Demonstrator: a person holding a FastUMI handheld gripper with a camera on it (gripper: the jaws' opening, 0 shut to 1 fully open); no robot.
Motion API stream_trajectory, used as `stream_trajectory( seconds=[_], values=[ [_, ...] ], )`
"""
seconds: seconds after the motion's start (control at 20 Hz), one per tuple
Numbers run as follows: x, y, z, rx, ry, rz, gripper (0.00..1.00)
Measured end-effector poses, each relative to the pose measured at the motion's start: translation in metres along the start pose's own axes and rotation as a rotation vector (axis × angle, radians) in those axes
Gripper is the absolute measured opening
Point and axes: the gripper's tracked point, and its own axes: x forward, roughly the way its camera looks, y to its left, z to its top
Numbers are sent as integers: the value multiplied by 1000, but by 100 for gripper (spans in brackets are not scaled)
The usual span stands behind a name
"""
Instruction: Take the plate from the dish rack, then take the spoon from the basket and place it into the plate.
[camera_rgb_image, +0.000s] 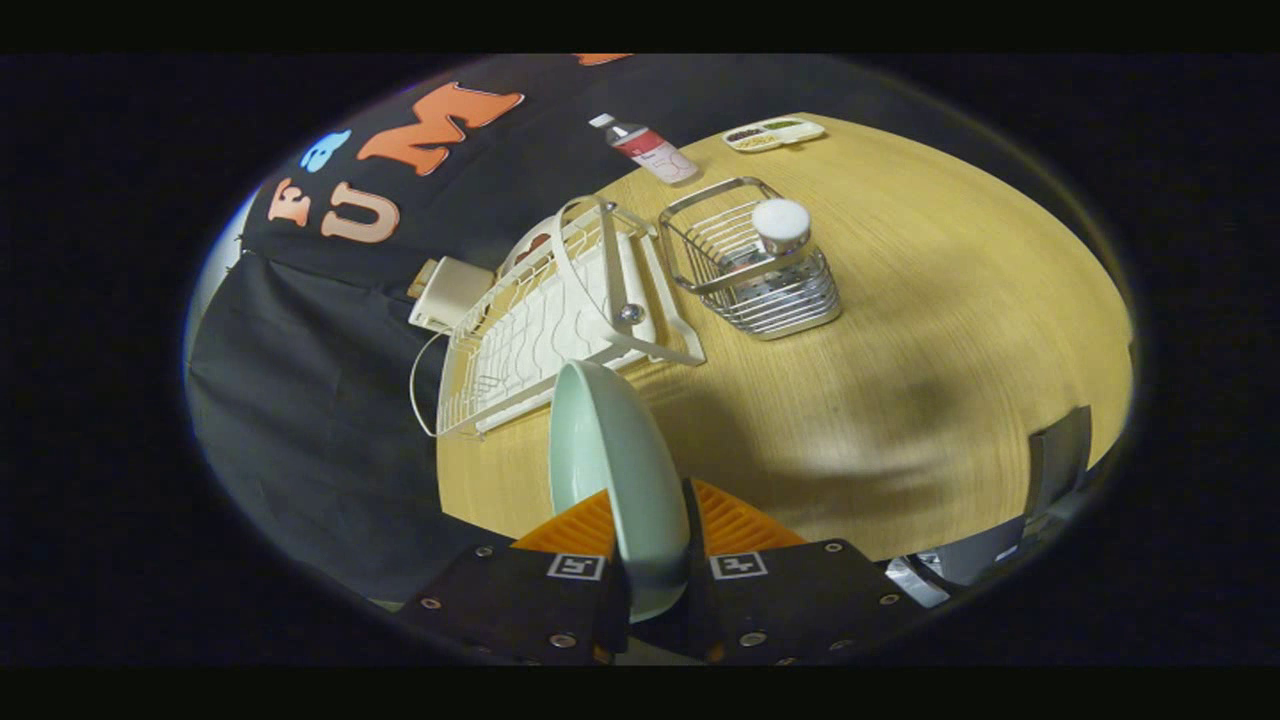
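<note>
While my tool (655, 525) pinches it on both sides at lower centre of the frame, the pale green plate (610, 460) stands on edge, smooth and glossy, above the worktop (900, 330), just below the white dish rack (560, 310).

Pale mint-green plate (615, 470), white dish rack (545, 320), silver wire basket (750, 265). Table (950, 330) light wood grain (yellowish). Bottle (650, 150) white cap, red label.
</note>
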Motion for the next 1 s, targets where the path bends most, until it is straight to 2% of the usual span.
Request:
stream_trajectory(
  seconds=[0.2, 0.4, 0.6, 0.8, 1.0],
  values=[
    [22, -9, -18, 32, 21, 15, 24],
    [33, -5, -19, 56, -17, 53, 28],
    [26, -14, -4, 19, -101, 10, 33],
    [0, -27, 36, -74, -286, -53, 41],
    [-38, -33, 93, -248, -521, -164, 44]
  ],
)
